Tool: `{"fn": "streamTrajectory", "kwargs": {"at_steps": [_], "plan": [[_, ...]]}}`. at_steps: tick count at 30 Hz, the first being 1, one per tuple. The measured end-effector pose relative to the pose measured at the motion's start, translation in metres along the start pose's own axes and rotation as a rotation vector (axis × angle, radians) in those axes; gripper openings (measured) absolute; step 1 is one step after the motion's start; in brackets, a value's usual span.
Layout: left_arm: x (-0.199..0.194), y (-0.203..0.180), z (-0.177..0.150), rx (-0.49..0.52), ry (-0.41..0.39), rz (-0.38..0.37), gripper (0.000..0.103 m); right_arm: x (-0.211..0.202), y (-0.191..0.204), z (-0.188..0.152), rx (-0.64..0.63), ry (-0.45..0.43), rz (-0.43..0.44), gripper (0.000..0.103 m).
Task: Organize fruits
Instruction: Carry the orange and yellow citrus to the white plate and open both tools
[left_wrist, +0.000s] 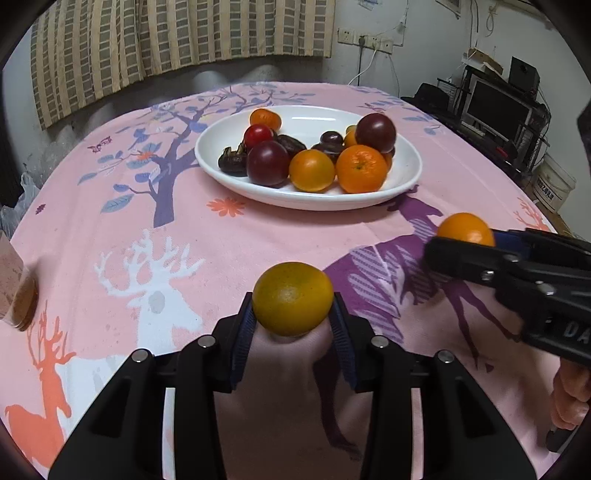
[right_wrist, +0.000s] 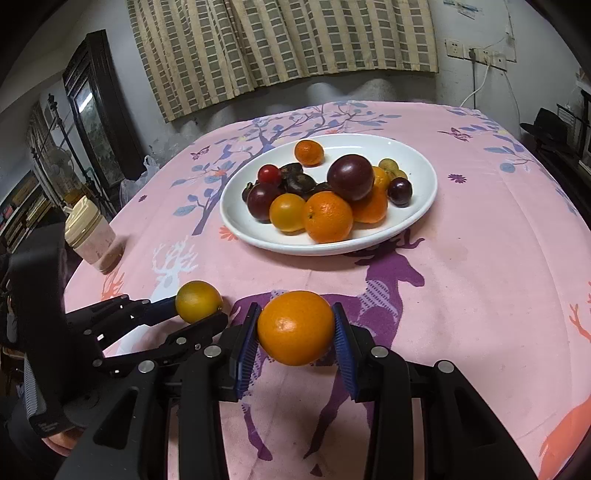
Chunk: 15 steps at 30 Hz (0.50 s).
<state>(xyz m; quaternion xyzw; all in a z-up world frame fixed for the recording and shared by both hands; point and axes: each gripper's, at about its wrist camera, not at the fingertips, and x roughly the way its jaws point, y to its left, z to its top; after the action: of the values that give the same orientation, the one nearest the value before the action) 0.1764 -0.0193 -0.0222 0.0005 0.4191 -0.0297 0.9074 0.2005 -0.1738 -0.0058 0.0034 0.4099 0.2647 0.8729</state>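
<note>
left tool gripping yellowish orange, angled downward

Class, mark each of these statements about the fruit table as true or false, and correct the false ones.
1. The left gripper is shut on a yellow-green citrus fruit. True.
2. The right gripper is empty. False: it is shut on an orange.
3. The white plate holds only oranges. False: dark plums and a small red tomato lie there too.
4. A jar stands on the tablecloth, apart from the plate. True.
5. The tablecloth is plain blue. False: it is pink, printed with deer and trees.
</note>
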Motion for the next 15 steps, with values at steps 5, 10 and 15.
{"fn": "streamTrajectory", "kwargs": {"at_steps": [5,10,15], "plan": [[-0.021,-0.006,-0.007,-0.016,-0.033,-0.014,0.040,-0.004,0.007,-0.007,-0.024,-0.003,0.008,0.039],[-0.043,-0.010,-0.017,-0.033,-0.060,-0.032,0.040,-0.016,0.013,-0.017,-0.044,-0.032,0.009,0.039],[-0.056,-0.002,-0.018,-0.066,-0.075,-0.098,0.040,-0.023,0.011,-0.018,-0.032,-0.047,0.040,0.039]]}}
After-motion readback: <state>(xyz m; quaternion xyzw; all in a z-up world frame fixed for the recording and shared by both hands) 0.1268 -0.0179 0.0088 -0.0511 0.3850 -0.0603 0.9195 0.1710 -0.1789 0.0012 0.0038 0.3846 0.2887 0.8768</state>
